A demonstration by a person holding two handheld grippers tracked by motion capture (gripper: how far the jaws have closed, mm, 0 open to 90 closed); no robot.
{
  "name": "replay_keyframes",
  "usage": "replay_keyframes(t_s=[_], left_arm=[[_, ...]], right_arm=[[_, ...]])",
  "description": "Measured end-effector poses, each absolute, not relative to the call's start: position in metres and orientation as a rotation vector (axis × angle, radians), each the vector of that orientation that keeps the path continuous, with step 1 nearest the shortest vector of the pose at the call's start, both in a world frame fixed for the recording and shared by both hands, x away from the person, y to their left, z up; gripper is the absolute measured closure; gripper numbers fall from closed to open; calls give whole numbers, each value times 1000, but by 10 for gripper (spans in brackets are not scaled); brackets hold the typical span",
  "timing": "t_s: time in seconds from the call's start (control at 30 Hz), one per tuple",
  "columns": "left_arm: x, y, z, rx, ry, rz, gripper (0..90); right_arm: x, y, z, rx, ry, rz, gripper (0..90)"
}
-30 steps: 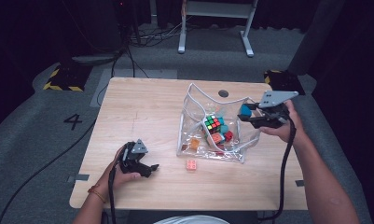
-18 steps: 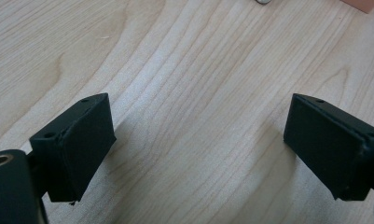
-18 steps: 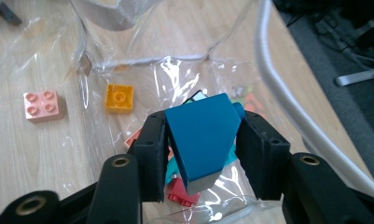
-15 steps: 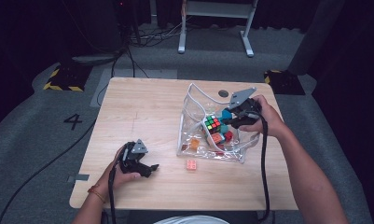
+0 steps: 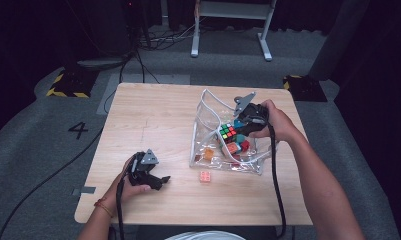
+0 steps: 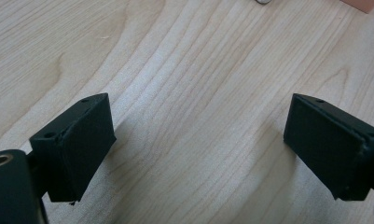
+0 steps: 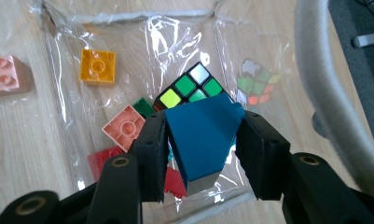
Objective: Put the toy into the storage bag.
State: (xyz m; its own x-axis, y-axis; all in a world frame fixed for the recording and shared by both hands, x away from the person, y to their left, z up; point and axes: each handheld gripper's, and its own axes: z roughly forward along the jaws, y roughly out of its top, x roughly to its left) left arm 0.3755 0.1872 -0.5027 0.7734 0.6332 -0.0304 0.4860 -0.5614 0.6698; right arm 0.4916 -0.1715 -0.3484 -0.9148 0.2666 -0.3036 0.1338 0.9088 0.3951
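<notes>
My right gripper [image 7: 201, 156] is shut on a blue block [image 7: 201, 137], which it holds inside the mouth of a clear plastic bag [image 5: 200, 130]. A multicoloured puzzle cube [image 7: 189, 86] lies in the bag just beyond the block. An orange brick [image 7: 98, 66], a pink brick [image 7: 125, 127], a red brick [image 7: 103, 158] and a green one [image 7: 142, 106] also lie inside. In the high view the right gripper [image 5: 242, 129] hangs over the bag's right half. My left gripper [image 6: 198, 149] rests open on bare wood, also at the table's front left [image 5: 160, 181].
A loose pink brick [image 5: 205, 176] sits on the wooden table [image 5: 153, 120] just in front of the bag. A grey cable [image 7: 334, 88] curves past at the right of the right gripper view. The floor around the table is dark carpet.
The right hand has carried the blue block leftward and down, from beside the bag's right edge to over the cube inside it. The left hand has stayed put.
</notes>
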Motion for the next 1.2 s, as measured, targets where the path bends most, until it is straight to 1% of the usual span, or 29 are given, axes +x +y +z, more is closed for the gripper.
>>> replay_keyframes(t_s=[0.2,0.4,0.8,1.03,1.2], left_arm=[[375,187,-503,2280,831,280,86],[375,187,-503,2280,831,279,86],[375,187,-503,2280,830,280,86],[375,187,-503,2280,830,280,87],[375,187,-503,2280,831,280,86]], right_arm=[[491,-173,-349,315,2734,426,554],[488,-185,-353,308,2769,361,554],[486,-222,-350,411,2771,313,554],[485,-231,-347,448,2739,364,551],[484,-231,-347,449,2743,377,494]])
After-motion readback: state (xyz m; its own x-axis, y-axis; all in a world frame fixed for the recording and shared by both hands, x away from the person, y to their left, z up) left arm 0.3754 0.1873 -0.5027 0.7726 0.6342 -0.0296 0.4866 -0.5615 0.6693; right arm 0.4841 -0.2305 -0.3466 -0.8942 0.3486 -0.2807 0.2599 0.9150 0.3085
